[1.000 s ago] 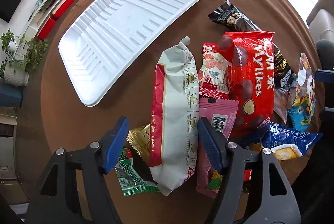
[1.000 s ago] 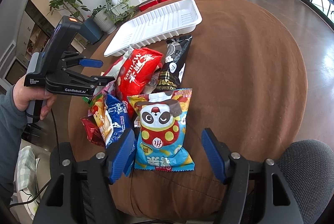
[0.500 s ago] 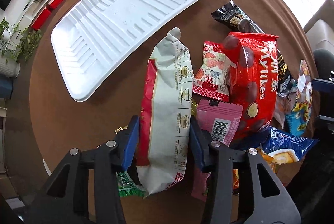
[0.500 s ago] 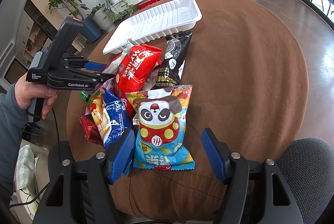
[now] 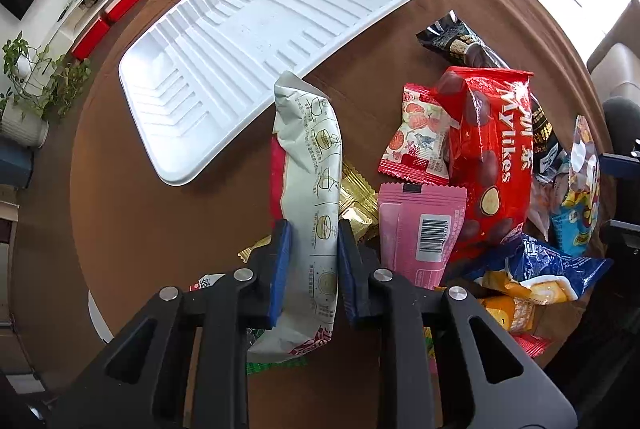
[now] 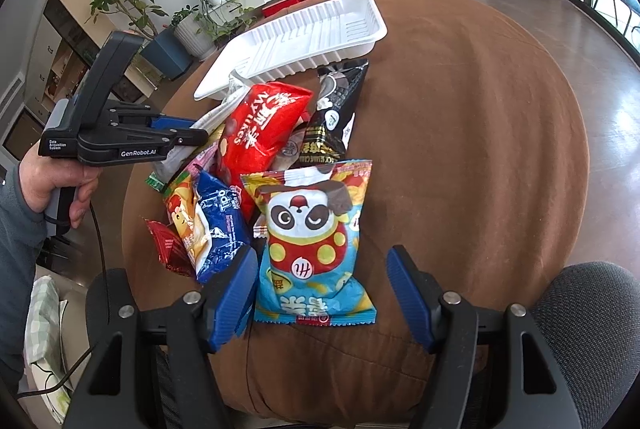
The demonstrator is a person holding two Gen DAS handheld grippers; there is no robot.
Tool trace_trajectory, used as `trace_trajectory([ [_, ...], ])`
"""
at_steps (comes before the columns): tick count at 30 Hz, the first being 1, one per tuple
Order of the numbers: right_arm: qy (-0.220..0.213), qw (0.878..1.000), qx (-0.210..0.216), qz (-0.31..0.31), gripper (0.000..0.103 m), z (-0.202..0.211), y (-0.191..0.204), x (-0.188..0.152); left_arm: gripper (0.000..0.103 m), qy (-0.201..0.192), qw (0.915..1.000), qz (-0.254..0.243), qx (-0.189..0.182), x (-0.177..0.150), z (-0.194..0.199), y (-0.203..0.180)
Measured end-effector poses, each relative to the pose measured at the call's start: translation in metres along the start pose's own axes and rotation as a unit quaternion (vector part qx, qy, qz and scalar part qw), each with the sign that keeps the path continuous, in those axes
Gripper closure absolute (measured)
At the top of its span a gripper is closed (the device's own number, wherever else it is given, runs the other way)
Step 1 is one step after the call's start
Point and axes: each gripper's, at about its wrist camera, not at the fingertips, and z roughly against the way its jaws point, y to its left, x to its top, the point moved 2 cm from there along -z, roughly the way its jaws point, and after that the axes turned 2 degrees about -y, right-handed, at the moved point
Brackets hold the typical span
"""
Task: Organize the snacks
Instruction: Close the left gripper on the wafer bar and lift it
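Both wrist views look steeply down, close, sharing the white tray and snack pile.

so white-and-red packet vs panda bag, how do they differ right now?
The white-and-red packet is long and narrow; the panda bag is broad and blue. The packet sits between the left gripper, whose jaws are closing with both pads against it; the panda bag lies flat on the brown tablecloth, untouched, with the right gripper open around its lower end. Both are sealed snacks, still outside the white tray.
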Motion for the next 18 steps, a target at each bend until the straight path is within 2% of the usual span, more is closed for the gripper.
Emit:
trace_trajectory([
  [6, -0.003, 1.000, -0.005, 0.005, 0.033, 0.001, 0.003, 0.000, 0.083, -0.015, 0.9997, 0.019, 0.006, 0.000, 0.001, 0.000],
  [11, -0.009, 1.000, -0.010, 0.005, 0.033, 0.004, 0.003, -0.001, 0.088, -0.036, 0.9989, 0.025, 0.016, -0.007, 0.010, 0.001],
  [18, -0.015, 1.000, -0.016, 0.009, 0.033, 0.005, 0.001, -0.001, 0.090, -0.053, 0.9973, 0.050, 0.012, -0.021, 0.018, 0.004],
])
